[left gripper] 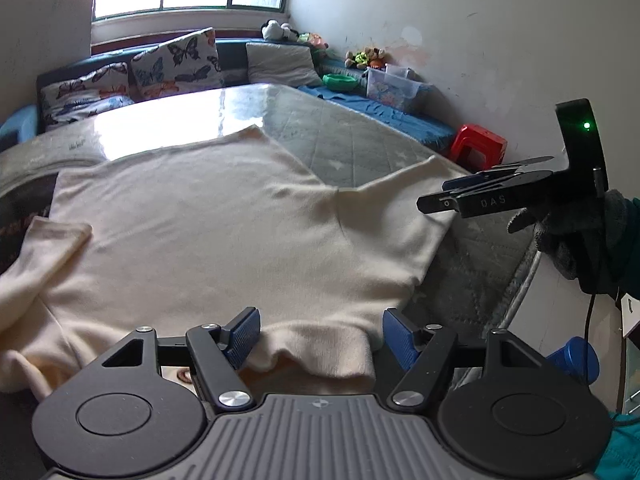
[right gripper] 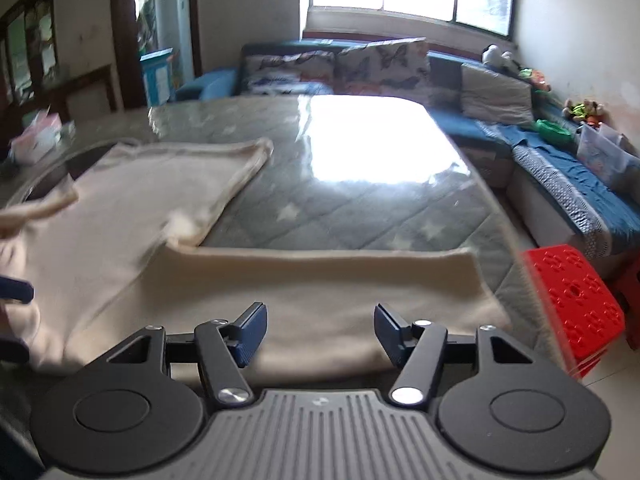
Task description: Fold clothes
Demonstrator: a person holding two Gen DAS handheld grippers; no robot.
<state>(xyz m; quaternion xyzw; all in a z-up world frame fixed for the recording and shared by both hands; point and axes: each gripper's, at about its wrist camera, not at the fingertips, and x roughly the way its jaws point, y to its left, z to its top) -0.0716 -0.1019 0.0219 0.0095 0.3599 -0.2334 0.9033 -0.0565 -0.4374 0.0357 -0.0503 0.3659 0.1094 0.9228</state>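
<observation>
**Cream sweater spread flat, both grippers apart above its near edge**

While the cream knitted sweater lies flat on the grey quilted table cover, bare quilting stays open beyond it and toward the table's right edge. Its ribbed hem sits nearest the left gripper, whose blue pads stand apart on either side of the hem without closing on it. One sleeve stretches right toward the table edge; the other trails off to the left, so the sleeves run across the view and the body runs away from the camera. The right gripper hovers over the right sleeve, jaws apart and holding nothing (that view is motion-blurred). A red plastic stool stands just beside the table's right edge, and a blue sofa with butterfly cushions lines the far wall.
</observation>
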